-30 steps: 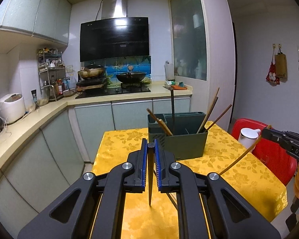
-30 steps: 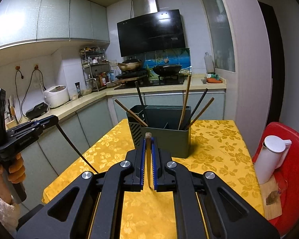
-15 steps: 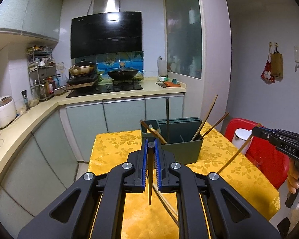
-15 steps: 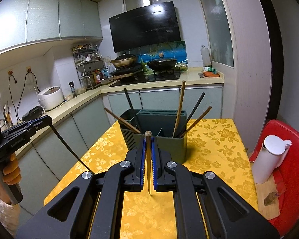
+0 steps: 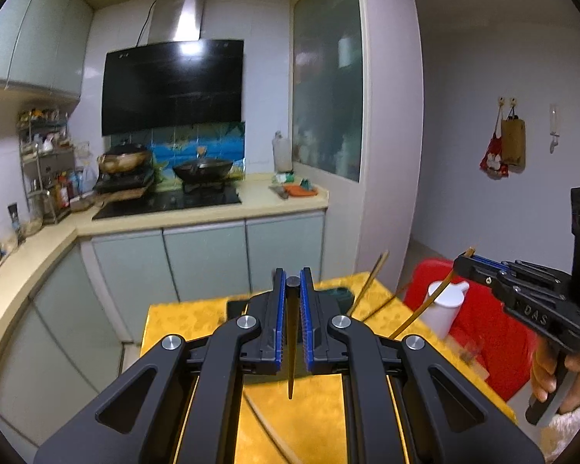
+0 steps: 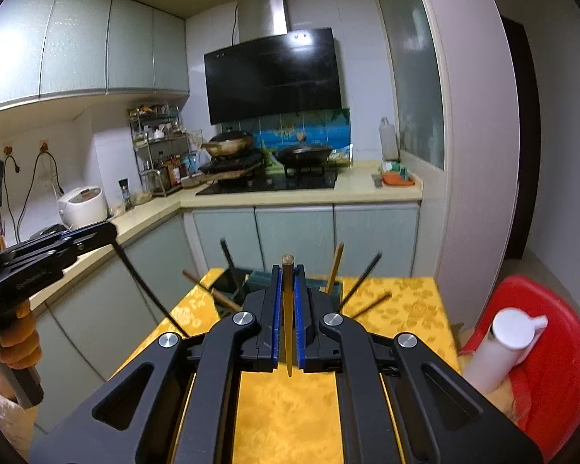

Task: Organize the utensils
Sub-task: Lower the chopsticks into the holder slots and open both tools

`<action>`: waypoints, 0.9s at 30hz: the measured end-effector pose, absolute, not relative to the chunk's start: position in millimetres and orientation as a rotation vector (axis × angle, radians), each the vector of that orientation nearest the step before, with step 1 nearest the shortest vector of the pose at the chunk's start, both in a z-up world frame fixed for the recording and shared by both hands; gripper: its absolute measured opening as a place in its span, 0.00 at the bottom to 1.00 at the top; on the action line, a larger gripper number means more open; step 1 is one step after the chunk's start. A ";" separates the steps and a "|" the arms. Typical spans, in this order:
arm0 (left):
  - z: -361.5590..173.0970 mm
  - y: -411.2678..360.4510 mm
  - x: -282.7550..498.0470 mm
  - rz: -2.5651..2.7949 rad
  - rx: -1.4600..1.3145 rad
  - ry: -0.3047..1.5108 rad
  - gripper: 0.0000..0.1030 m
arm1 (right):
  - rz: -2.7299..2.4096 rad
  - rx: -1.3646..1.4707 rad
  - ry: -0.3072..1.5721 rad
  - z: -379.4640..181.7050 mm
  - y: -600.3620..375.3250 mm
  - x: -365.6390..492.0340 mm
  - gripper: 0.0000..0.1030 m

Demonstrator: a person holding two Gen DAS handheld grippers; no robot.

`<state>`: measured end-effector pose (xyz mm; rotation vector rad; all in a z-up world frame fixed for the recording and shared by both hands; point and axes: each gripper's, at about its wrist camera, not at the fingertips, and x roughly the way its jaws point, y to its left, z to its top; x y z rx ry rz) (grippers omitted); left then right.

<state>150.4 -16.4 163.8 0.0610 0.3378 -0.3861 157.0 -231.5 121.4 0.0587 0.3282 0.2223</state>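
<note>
The left gripper [image 5: 290,297] has its jaws clamped on a dark chopstick [image 5: 290,352], and the right gripper [image 6: 289,284] pinches a brown chopstick [image 6: 287,317] the same way. Both hover above the table [image 6: 290,417] with its yellow flowered cloth. The dark green utensil holder [image 6: 338,288] stands at the table's far end, before the stove counter [image 6: 301,195]; five sticks seem to lean in it, though blur makes counting unsure. A white jug [image 6: 498,348] sits on a red chair [image 6: 553,367] right of the table.
</note>
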 end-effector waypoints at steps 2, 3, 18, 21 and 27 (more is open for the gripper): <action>170.1 -25.9 162.3 -0.392 0.053 0.322 0.07 | 0.199 0.043 0.304 127.8 -231.3 163.3 0.06; 172.1 -29.5 166.8 -0.392 0.052 0.317 0.07 | 0.196 0.042 0.297 130.3 -231.9 167.9 0.06; 167.2 -76.6 239.6 -0.359 0.068 0.303 0.07 | 0.191 0.061 0.335 136.0 -232.5 241.8 0.06; 155.3 -78.5 249.9 -0.353 0.079 0.333 0.07 | 0.187 0.062 0.365 130.2 -232.5 251.6 0.06; 127.4 -75.2 277.2 -0.330 0.068 0.420 0.07 | 0.187 0.062 0.420 118.1 -225.9 268.8 0.06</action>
